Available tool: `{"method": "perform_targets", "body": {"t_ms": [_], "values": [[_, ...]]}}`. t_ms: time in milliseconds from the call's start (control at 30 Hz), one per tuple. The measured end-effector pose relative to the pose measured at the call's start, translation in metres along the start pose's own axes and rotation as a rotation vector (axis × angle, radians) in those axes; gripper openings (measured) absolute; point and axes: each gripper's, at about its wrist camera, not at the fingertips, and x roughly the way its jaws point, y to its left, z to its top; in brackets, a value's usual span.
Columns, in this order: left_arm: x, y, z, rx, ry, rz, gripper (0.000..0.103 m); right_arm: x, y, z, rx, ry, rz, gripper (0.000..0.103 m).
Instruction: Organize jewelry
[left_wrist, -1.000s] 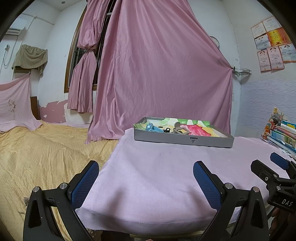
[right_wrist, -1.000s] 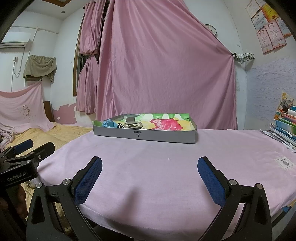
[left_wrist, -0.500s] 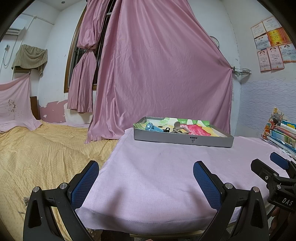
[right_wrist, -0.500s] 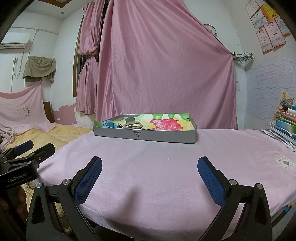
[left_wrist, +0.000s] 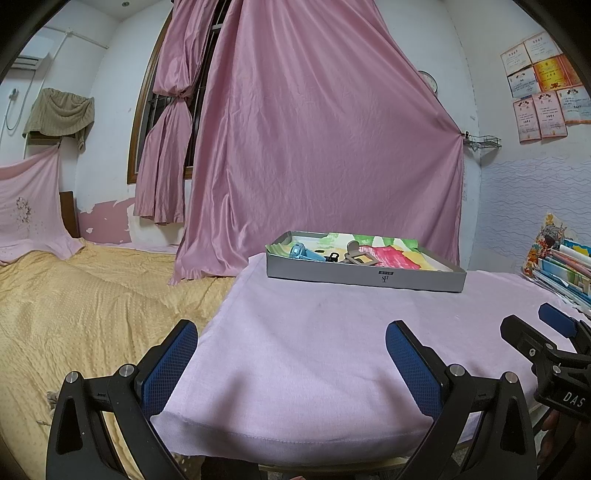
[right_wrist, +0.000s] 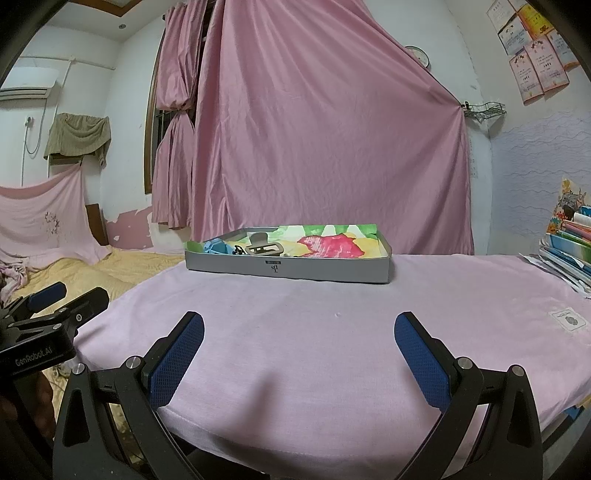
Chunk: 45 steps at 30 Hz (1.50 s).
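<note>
We hold the left gripper (left_wrist: 291, 350) spread wide, its blue pads far apart with nothing between them, and it hangs over the near edge of the pink-covered table (left_wrist: 332, 332). Our right gripper (right_wrist: 299, 343) is just as wide and just as empty, at the same near edge and just beside the left one.

Ahead of both, well apart from the fingers and across bare cloth, stands the grey tray (right_wrist: 288, 267), its long side turned toward us and running left to right. The pieces lie bunched at its left end: a blue piece (left_wrist: 304, 253), a small dark piece (left_wrist: 332, 256) and a grey claw clip (right_wrist: 264, 247). The right end of the tray shows only its coloured lining. No jewelry shows on the cloth outside the tray.

We judge the left gripper the nearer one, since the cluster sits almost straight ahead of it, while from the right gripper it lies ahead and to the left. Whether the pieces are already where they should be, or wait to be sorted along the tray, we cannot tell from here.
</note>
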Motion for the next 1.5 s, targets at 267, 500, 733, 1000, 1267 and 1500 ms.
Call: {"method": "perform_targets", "body": {"t_ms": [267,500,733,1000,1267,1500], "values": [[0.000,0.000,0.000,0.000,0.001,0.000,0.102,0.000,-0.001,-0.003,0.006,0.003,-0.002,0.101],[0.000,0.000,0.000,-0.001,0.002,0.001,0.102,0.000,-0.001,-0.003,0.006,0.003,-0.002,0.101],[-0.001,-0.001,-0.001,-0.001,0.004,0.000,0.102,0.000,-0.001,-0.004,0.007,0.003,-0.002,0.101],[-0.001,0.000,-0.001,-0.001,0.005,0.000,0.102,0.000,-0.001,-0.004,0.008,0.004,-0.001,0.101],[-0.003,-0.003,-0.008,0.000,0.004,-0.016,0.102,0.000,-0.001,-0.004,0.008,0.005,-0.002,0.101],[-0.006,-0.007,-0.012,0.002,0.002,-0.012,0.102,0.000,-0.001,-0.006,0.011,0.006,-0.002,0.101]]}}
